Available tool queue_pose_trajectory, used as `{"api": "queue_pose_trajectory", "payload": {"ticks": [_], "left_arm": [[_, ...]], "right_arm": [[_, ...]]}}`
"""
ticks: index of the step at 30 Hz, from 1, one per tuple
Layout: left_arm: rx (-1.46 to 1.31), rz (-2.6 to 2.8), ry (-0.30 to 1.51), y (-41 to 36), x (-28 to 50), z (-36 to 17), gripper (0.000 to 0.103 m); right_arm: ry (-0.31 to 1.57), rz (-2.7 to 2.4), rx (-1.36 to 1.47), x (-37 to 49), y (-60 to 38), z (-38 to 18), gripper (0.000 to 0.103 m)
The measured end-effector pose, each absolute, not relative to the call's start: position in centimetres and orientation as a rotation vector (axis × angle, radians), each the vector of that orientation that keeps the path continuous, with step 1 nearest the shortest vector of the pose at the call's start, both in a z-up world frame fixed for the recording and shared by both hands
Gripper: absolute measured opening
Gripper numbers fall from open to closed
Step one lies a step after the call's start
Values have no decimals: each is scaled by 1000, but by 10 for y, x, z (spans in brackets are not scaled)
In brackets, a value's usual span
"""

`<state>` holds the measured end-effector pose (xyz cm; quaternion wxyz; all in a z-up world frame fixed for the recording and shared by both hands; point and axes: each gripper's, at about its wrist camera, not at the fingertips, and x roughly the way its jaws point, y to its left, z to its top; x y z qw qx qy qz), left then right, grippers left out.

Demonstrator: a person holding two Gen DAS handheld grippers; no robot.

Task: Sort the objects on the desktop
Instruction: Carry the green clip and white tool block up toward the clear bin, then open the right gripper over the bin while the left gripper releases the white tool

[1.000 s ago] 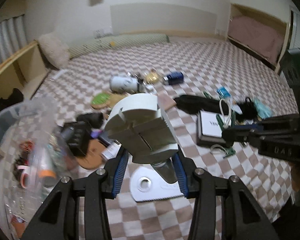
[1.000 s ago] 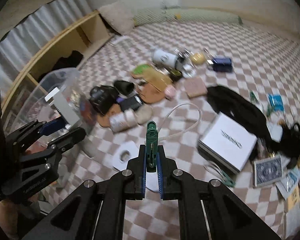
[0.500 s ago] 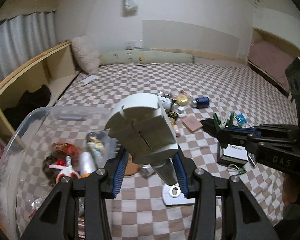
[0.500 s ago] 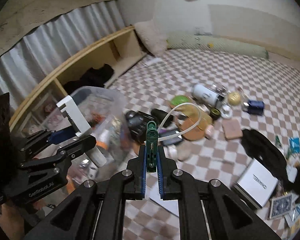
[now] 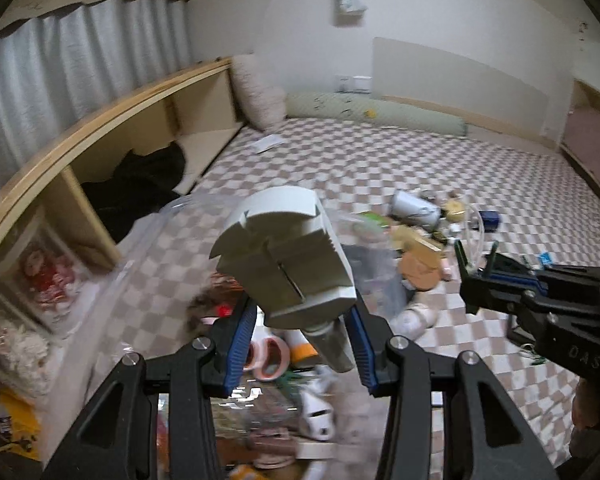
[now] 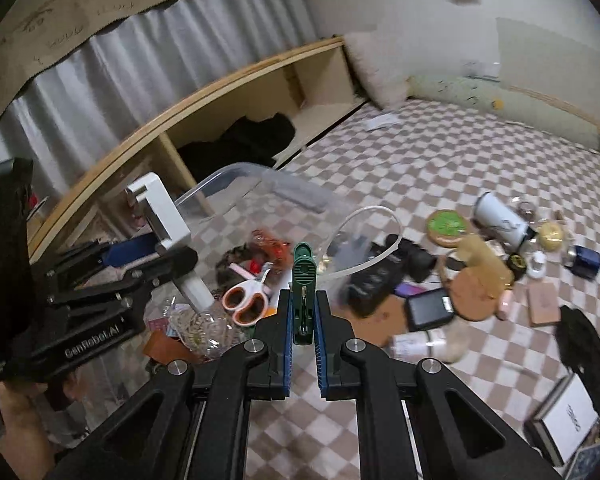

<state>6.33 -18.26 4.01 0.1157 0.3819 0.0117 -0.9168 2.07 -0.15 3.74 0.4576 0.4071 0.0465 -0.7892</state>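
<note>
My left gripper (image 5: 300,320) is shut on a white slotted plastic block (image 5: 284,256) with a grey stem, held over the clear plastic bin (image 5: 172,216). From the right wrist view that block (image 6: 160,212) and the left gripper (image 6: 156,252) hang above the bin's left side. My right gripper (image 6: 303,312) is shut on a green clip (image 6: 303,272), and a clear tube (image 6: 380,216) loops off behind it. The bin's rim (image 6: 236,172) lies just ahead, with orange-handled scissors (image 6: 246,300) and several small items inside. The right gripper (image 5: 476,272) appears at the right of the left wrist view.
A wooden shelf (image 6: 220,92) with dark cloth runs along the left. On the checked mat (image 6: 440,152) lie a white can (image 6: 500,216), a green disc (image 6: 448,222), a black case (image 6: 428,308), a white box (image 6: 568,416) and several other small things. A pillow (image 5: 260,92) leans at the back.
Both grippers have swung left and risen, from above the clutter on the mat to over the clear bin. Each keeps hold of its object.
</note>
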Motion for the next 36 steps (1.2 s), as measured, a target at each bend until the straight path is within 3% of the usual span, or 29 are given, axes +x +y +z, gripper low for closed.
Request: {"api": "queue_pose_trajectory", "payload": {"ticks": [18, 36], "left_arm": [[1311, -2537, 40, -221, 57, -5, 45], [1369, -2504, 64, -221, 66, -8, 45]], "right_arm": [[189, -1782, 1199, 33, -88, -18, 11], [337, -1793, 1170, 43, -97, -20, 10]]}}
